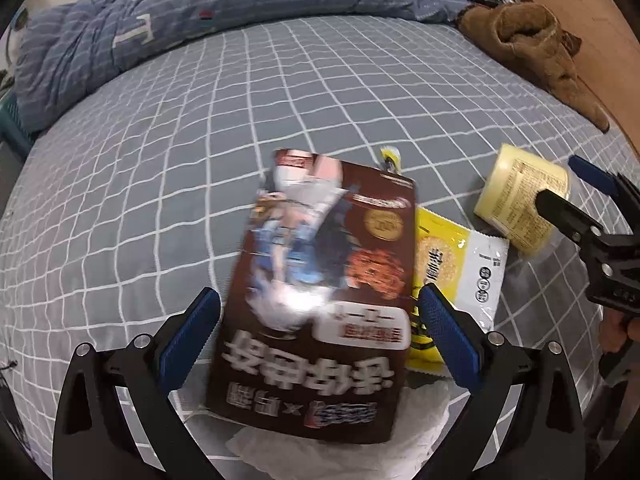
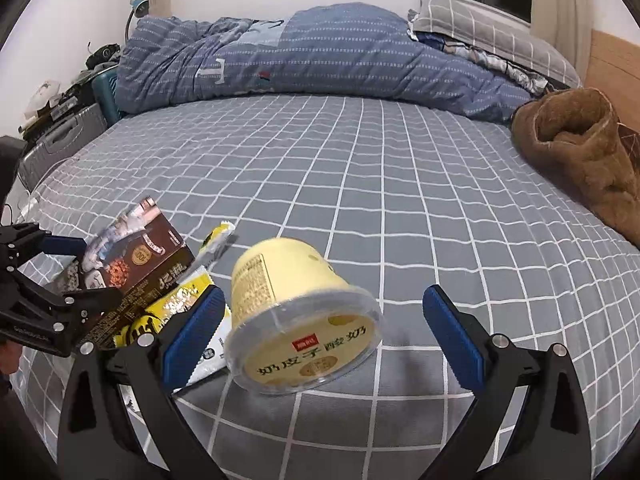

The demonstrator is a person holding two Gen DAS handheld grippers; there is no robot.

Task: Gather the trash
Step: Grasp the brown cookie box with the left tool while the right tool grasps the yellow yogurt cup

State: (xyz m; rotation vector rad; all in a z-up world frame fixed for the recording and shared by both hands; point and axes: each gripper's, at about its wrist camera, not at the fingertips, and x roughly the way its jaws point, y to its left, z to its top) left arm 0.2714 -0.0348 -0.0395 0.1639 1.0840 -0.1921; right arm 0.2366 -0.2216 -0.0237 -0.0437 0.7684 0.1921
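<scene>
A brown snack box (image 1: 320, 300) lies on the grey checked bed between the open fingers of my left gripper (image 1: 320, 332); neither pad visibly touches it. It rests on a yellow and white wrapper (image 1: 460, 268) and a white tissue (image 1: 420, 420). The box also shows in the right wrist view (image 2: 136, 264). A pale yellow yogurt cup (image 2: 304, 316) lies on its side between the open fingers of my right gripper (image 2: 324, 332), nearer the left pad. The cup also shows in the left wrist view (image 1: 524, 204), with the right gripper (image 1: 576, 192) around it.
A brown fleece garment (image 2: 580, 160) lies at the bed's right side. A blue quilt (image 2: 300, 60) and pillows are piled at the far end. A small yellow wrapper (image 2: 216, 240) lies behind the box. A suitcase and clutter (image 2: 60, 120) stand off the left edge.
</scene>
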